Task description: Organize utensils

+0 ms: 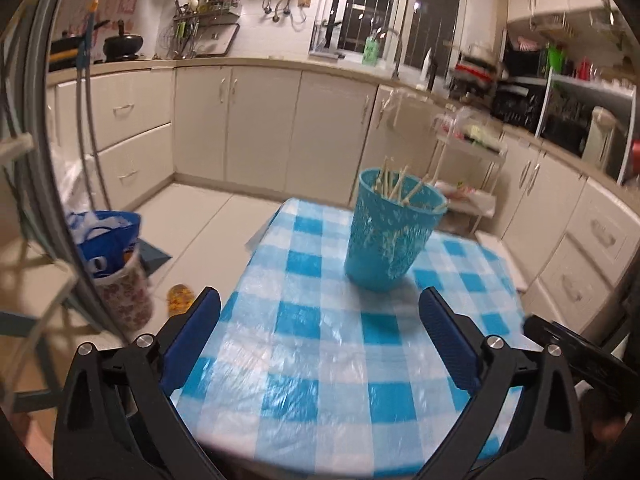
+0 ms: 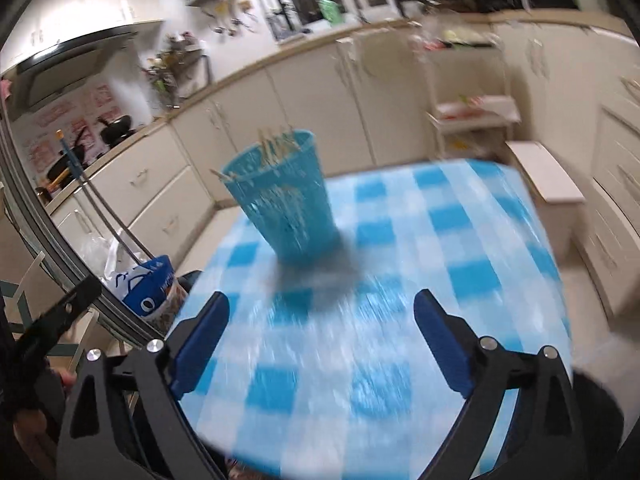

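Legible text: none. Pink wall posters (image 1: 116, 4) at 10 o'clock and the blue bag (image 1: 106, 246) print are too blurred to read.

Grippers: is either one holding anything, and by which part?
Nothing is held. The left gripper and right gripper are both open, short of the blue cup of chopsticks.

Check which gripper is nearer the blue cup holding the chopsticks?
Neither clearly; no scale. The left gripper is open, short of the blue cup, which sits ahead and slightly right. The right gripper is open, cup ahead and slightly left.
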{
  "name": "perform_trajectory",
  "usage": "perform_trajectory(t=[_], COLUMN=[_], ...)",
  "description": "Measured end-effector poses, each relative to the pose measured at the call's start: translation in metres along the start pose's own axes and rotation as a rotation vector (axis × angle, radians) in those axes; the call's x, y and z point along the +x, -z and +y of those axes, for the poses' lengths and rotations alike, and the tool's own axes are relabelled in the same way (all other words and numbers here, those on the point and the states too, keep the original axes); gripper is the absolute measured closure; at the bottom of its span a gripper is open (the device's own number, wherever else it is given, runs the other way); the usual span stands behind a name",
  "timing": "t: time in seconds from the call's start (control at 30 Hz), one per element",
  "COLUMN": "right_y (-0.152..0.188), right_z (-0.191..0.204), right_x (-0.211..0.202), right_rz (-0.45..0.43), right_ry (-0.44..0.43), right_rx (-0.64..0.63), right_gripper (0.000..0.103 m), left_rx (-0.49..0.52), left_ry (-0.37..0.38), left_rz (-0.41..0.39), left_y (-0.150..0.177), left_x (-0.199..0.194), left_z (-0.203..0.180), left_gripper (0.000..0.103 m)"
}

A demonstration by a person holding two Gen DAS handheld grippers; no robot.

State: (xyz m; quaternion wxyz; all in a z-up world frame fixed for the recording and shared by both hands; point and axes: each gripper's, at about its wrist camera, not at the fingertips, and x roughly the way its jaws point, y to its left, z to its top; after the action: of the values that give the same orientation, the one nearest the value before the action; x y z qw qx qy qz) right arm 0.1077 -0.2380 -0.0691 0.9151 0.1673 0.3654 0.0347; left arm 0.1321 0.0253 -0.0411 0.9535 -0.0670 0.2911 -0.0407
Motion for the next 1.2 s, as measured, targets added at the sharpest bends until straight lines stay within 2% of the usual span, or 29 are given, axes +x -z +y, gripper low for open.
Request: perform_trajectory(t=[0.13, 0.27, 0.37, 0.5, 0.67, 0.77, 1.2], right_y=[0.007, 0.014, 0.027, 0.059, 0.077, 0.081, 0.087], right_z=[0.014, 0.027, 0.039, 0.049, 0.058, 0.061, 0.066], right_x=[-0.046, -0.090, -0.114, -0.140, -0.157, -0.159, -0.162], right_rz=[-0.026, -0.069, -0.083, -0.112, -0.128, -0.122, -0.111], right_ry=[0.006, -0.041, -0.063, -0.015, 0.024, 0.014, 0.000], right_rx=[-0.026, -0.014, -0.001, 0.010, -0.045, -0.058, -0.066], right_gripper=[0.007, 0.007, 0.007, 0.007, 0.007, 0.007, 0.007], left_rx=[0.012, 0.046, 0.080, 0.064, 0.087, 0.099, 0.103], left_ry=[0.030, 0.064, 0.064, 0.039, -0.008, -0.006, -0.030], left_rz=[0.044, 0.084, 0.068, 0.063, 0.131, 0.159, 0.103], left_y=[0.003, 0.011, 0.022, 0.037, 0.057, 0.064, 0.063], left_x=[-0.031, -0.061, -0.089, -0.113, -0.120, -0.125, -0.145], left_z=[-0.013, -0.023, -0.029, -0.028, -0.028, -0.028, -0.028], left_gripper=[0.008, 0.008, 0.008, 0.008, 0.008, 0.008, 0.008])
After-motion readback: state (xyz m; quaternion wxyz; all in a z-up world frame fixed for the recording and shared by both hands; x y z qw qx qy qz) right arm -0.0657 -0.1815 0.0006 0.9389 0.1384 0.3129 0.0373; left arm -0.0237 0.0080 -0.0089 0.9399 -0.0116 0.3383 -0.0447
